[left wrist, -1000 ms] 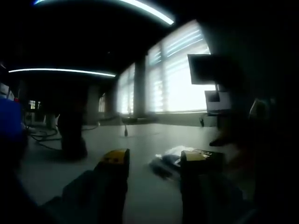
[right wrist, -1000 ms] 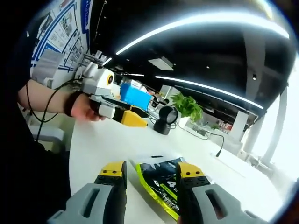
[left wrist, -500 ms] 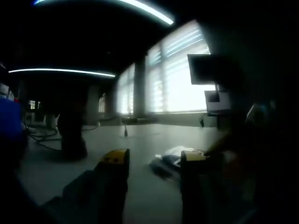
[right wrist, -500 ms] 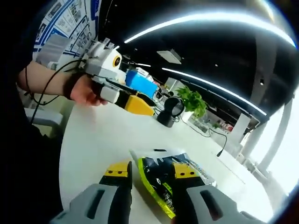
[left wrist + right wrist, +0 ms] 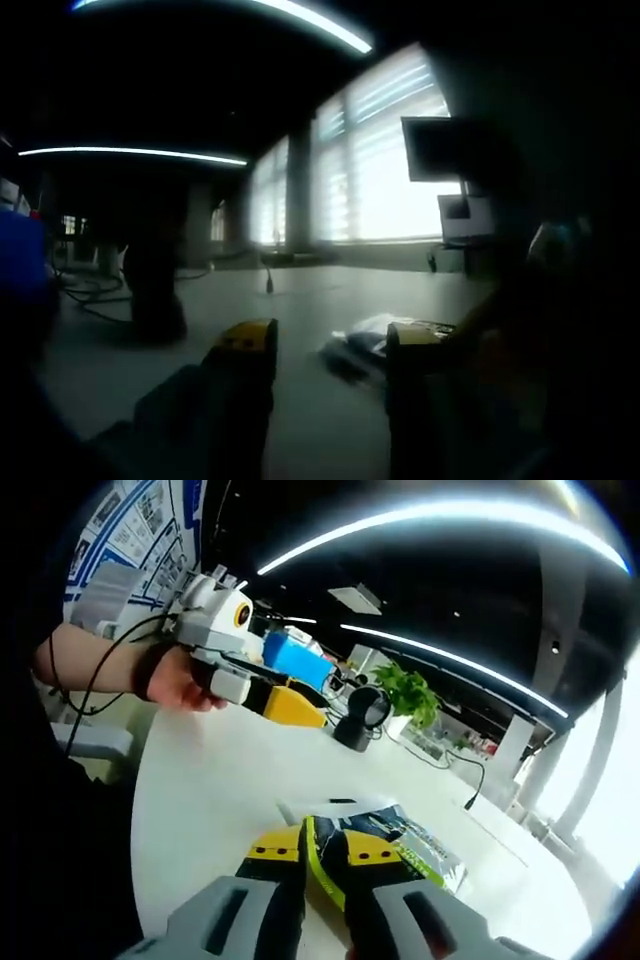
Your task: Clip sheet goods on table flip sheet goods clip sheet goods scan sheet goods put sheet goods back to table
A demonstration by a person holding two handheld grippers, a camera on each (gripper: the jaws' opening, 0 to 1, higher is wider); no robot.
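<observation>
On the white table (image 5: 210, 780) | right gripper (image 5: 323, 850) pinches snack bag (image 5: 400, 845) edge | left gripper (image 5: 330, 340) spread, apart | step: first clip | next: lift, flip.

Grey fingers (image 5: 270, 920), yellow tips; black wristband (image 5: 150, 672).

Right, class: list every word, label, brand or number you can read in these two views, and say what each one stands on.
None can be read.
Black and lime-green foil packet, gripped by the right claw: white print, too blurred.
Blue and white wall posters: text too small.
Left gripper view: too dark, no lettering visible.
</observation>
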